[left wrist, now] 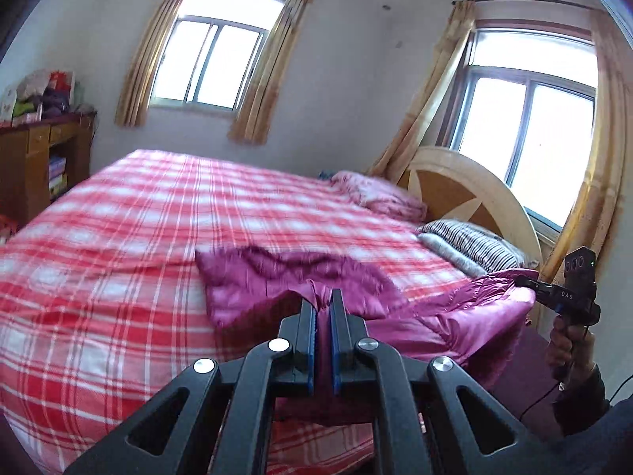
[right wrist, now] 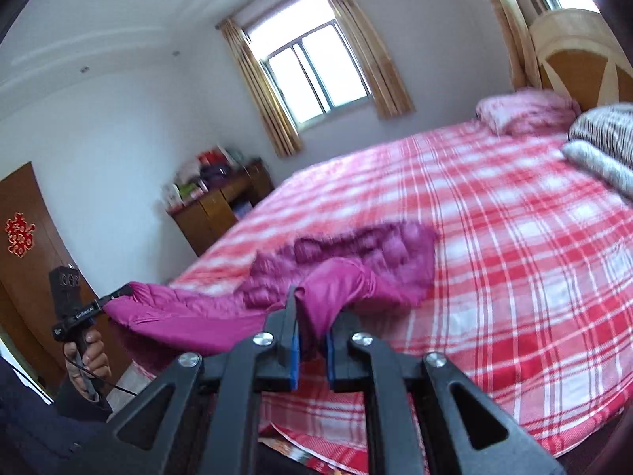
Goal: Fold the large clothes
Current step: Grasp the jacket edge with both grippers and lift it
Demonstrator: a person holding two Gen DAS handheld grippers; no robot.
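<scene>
Left wrist view: magenta quilted jacket (left wrist: pixel 277 277), shiny and puffy with stitched channels, lies partly on the bed (left wrist: pixel 118 237) near its front edge, its near hem lifted off the sheet. Left hand-held gripper (left wrist: pixel 323 304) clenched on a bunched fold of that hem, blue pads pressing the fabric. Right hand-held gripper (left wrist: pixel 526 281), seen at the far right, pinches the other end of the hem, so the edge hangs stretched between the two. Right wrist view: right hand-held gripper (right wrist: pixel 312 316) clamps a thick roll of the same cloth. Bed sheet is red-and-white plaid. Pink pillow (left wrist: pixel 379 194) and striped pillow (left wrist: pixel 470 241) sit against the rounded wooden headboard (left wrist: pixel 467 186). Wooden cabinet (left wrist: pixel 35 158) stands beyond the bed, well apart.
</scene>
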